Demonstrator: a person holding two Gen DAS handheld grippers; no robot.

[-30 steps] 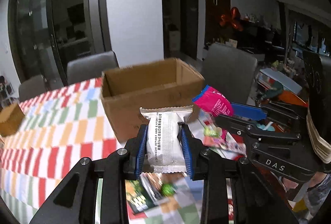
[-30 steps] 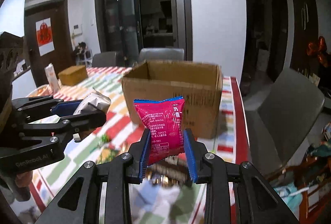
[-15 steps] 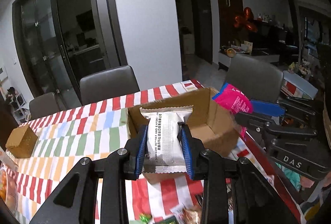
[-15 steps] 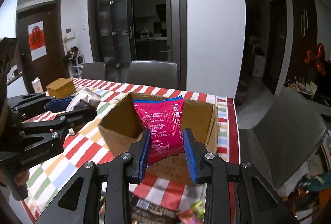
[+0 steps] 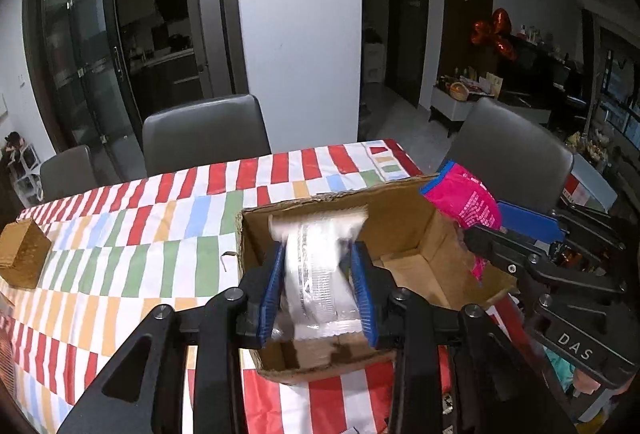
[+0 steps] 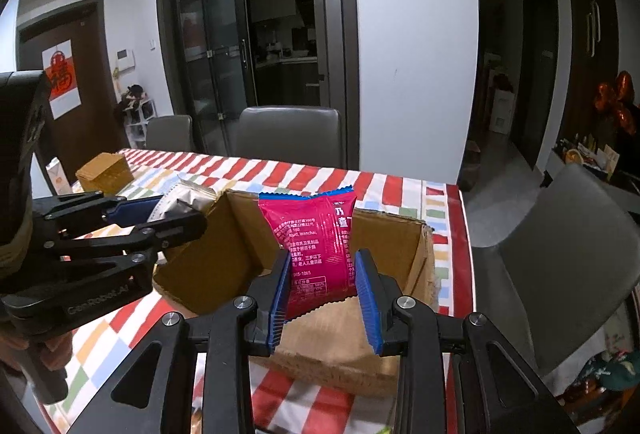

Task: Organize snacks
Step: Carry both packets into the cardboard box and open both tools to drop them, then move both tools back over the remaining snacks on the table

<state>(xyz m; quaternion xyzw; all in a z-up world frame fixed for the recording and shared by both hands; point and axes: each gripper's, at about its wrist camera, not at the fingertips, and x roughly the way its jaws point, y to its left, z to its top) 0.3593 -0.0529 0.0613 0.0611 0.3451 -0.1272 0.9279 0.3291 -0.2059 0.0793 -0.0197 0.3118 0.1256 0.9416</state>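
Observation:
An open cardboard box [image 5: 404,209] stands on the striped tablecloth; it also shows in the right wrist view [image 6: 224,250]. My left gripper [image 5: 318,286] is over the box, its jaws spread wider than the white snack packet [image 5: 316,274], which is blurred between them. My right gripper [image 6: 322,286] is over the same box; its jaws stand apart beside the pink snack packet [image 6: 316,246], with a gap on the right side. The pink packet [image 5: 464,197] also shows in the left wrist view.
A small closed brown box [image 5: 22,258] sits at the table's left end, also seen in the right wrist view [image 6: 104,171]. Grey chairs [image 5: 204,133] stand around the table, one [image 6: 560,258] close on the right. The table's right edge [image 6: 464,246] is near.
Both grippers moved forward and over the open box. Both sets of jaws have spread apart; the white packet is blurred and slipping down, the pink packet has loosened.

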